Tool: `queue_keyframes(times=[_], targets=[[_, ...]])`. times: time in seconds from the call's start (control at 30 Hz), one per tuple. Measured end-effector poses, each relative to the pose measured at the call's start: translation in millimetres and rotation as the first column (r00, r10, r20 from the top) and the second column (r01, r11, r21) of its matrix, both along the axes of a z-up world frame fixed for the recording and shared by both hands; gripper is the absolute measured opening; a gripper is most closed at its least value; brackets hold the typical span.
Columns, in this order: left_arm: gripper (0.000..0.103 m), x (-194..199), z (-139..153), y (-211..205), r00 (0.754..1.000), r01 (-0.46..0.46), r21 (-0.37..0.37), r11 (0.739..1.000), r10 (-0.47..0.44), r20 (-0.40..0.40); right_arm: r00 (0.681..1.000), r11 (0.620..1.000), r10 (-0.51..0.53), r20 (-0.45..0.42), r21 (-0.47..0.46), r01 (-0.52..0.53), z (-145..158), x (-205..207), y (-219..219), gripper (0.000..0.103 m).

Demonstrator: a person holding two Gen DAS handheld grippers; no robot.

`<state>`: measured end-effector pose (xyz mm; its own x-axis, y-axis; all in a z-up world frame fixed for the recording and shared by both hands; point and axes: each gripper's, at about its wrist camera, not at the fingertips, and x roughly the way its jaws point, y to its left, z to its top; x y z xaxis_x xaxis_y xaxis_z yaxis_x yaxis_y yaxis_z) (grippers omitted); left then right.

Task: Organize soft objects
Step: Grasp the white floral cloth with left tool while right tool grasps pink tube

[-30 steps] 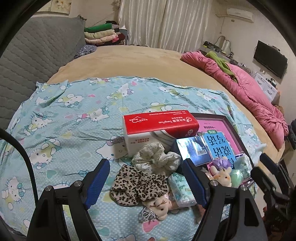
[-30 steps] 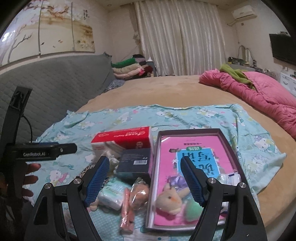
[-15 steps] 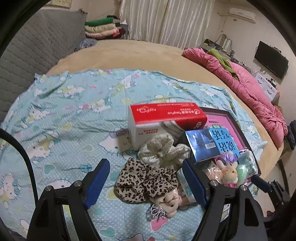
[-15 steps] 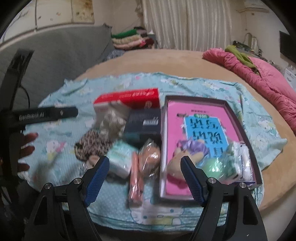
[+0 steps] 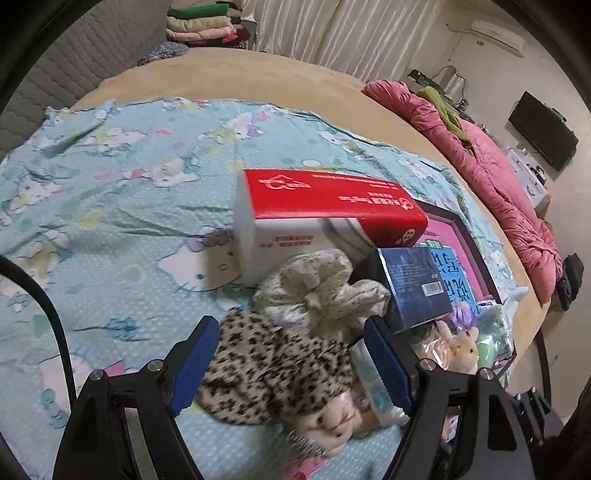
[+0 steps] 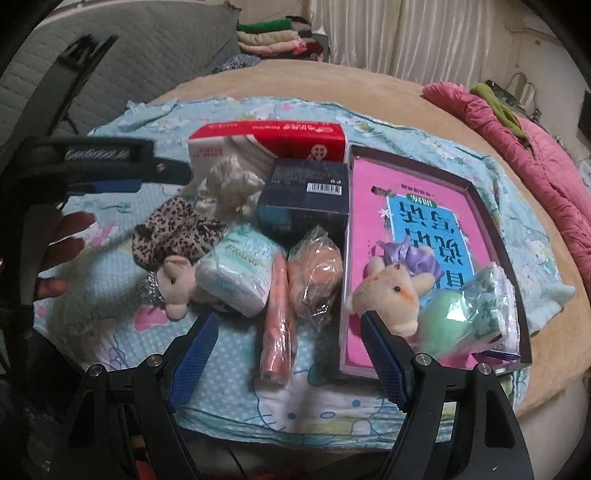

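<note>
A leopard-print scrunchie (image 5: 275, 373) lies on the Hello Kitty sheet, and my open left gripper (image 5: 291, 362) straddles it from above. A cream scrunchie (image 5: 317, 291) lies just beyond it. A small plush mouse (image 5: 332, 430) and a tissue pack (image 6: 240, 273) lie beside them. My open right gripper (image 6: 288, 350) hovers over a pink tube (image 6: 279, 325) and a bagged brown toy (image 6: 316, 277). A dark tray (image 6: 493, 236) to the right holds a pink book, a plush rabbit (image 6: 391, 295), a green ball (image 6: 448, 325) and a tissue pack.
A red and white tissue box (image 5: 325, 218) and a dark blue box (image 5: 415, 284) stand behind the soft things. A pink quilt (image 5: 498, 173) lies along the bed's right side. Folded clothes (image 5: 207, 22) are stacked at the far end, by a grey headboard.
Both grippers have moved forward and down toward the pile. The left now has the leopard scrunchie between its fingers; the right is closer over the tube and bagged toy.
</note>
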<state>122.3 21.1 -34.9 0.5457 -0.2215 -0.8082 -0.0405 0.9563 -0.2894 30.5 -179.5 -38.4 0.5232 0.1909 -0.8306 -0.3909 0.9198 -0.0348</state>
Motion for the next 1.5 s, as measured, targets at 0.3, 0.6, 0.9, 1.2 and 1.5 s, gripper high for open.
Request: queue_keyframes(times=[0.3, 0.6, 0.9, 1.2, 1.5], targets=[[0.08, 23.2, -16.7, -20.0, 0.999, 0.041, -0.027, 0.999, -0.042, -0.025, 0.999, 1.0, 0.014, -0.035, -0.025, -0.015, -13.5, 5.3, 6.1, 0.071], [0.075, 32.0, -26.1, -23.1, 0.997, 0.065, -0.098, 0.993, -0.067, -0.025, 0.998, 1.0, 0.006, -0.069, -0.03, -0.008, -24.0, 12.1, 7.2, 0.042], [0.062, 39.9, -27.6, -24.6, 0.996, 0.088, -0.125, 0.988, -0.091, -0.016, 0.991, 0.999, 0.015, -0.13, -0.027, -0.018, -39.5, 19.9, 12.5, 0.028], [0.043, 47.9, -37.1, -25.4, 0.995, 0.086, -0.142, 0.986, -0.092, -0.032, 0.986, 1.0, 0.016, -0.164, 0.026, -0.012, -50.9, 30.5, 12.6, 0.019], [0.017, 45.6, -37.8, -31.4, 0.99, 0.143, -0.134, 0.981, -0.144, 0.001, 0.983, 0.995, 0.021, -0.182, 0.101, -0.002, -51.2, 38.7, -3.8, 0.017]])
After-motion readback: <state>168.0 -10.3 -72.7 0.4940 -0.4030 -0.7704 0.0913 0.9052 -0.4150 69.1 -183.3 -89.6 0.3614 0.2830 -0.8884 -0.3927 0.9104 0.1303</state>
